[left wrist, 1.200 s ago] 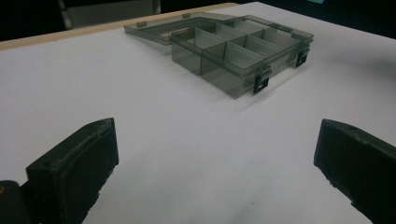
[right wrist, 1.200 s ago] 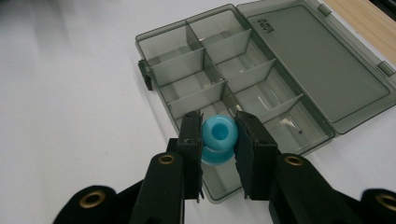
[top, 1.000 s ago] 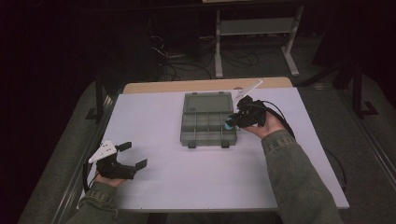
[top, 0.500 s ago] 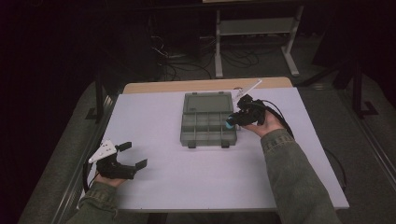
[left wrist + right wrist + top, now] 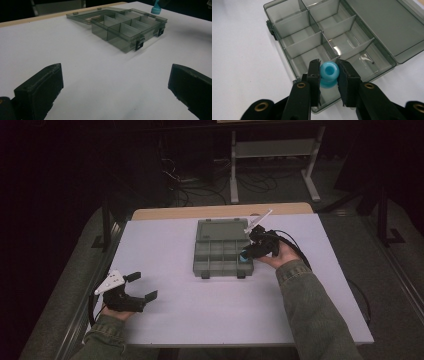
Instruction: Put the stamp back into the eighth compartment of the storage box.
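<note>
High view: my right gripper (image 5: 246, 254) holds a blue spool (image 5: 243, 256) over the open grey organizer box (image 5: 220, 251); my left gripper (image 5: 142, 287) rests apart, jaws wide | Left gripper view: jaws spread, bare table (image 5: 100, 75) between | Right gripper view: my jaws clamp the spool above a near compartment.

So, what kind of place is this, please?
Probably a lab or workshop set up for recording handling work. A white table stands in a dark room, loose cables lie on the floor behind it, and a metal-framed bench stands at the back.
</note>
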The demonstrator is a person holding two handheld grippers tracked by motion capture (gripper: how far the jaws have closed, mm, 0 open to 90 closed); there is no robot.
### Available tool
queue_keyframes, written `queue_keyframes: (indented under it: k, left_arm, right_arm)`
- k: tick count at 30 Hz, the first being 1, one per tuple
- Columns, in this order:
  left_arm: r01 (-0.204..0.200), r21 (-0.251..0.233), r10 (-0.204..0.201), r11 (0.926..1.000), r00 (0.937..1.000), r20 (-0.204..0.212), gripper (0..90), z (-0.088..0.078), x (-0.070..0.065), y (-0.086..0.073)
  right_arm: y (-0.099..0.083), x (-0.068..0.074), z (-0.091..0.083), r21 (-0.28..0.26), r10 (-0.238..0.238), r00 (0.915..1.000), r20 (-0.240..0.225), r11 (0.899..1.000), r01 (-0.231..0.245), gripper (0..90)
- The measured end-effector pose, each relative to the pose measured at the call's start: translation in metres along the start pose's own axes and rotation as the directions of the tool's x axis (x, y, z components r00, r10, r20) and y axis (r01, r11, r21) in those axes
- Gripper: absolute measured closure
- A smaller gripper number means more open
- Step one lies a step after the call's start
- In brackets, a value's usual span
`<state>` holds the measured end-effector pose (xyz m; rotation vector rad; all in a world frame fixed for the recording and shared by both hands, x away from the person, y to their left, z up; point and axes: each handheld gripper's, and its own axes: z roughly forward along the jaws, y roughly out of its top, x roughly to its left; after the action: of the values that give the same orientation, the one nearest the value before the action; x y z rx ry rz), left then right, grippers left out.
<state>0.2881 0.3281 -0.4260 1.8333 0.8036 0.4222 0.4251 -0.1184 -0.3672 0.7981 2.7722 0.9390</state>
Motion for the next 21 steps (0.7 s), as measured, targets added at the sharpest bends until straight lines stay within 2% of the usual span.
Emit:
queue_keyframes:
  k: [11,21]
  left_arm:
    - [-0.002,0.001,0.002,1.0000,1.0000,-0.001,0.0,0.000,0.000,0.000]
    - [-0.003,0.003,0.003,1.0000,1.0000,-0.001,0.0,0.000,0.000,0.000]
  right_arm:
    - [-0.006,-0.003,0.010,0.040,0.003,0.9999,0.013,0.999,-0.004,71.1]
    - [-0.010,-0.007,0.017,0.053,0.020,0.9997,0.016,0.998,-0.021,71.1]
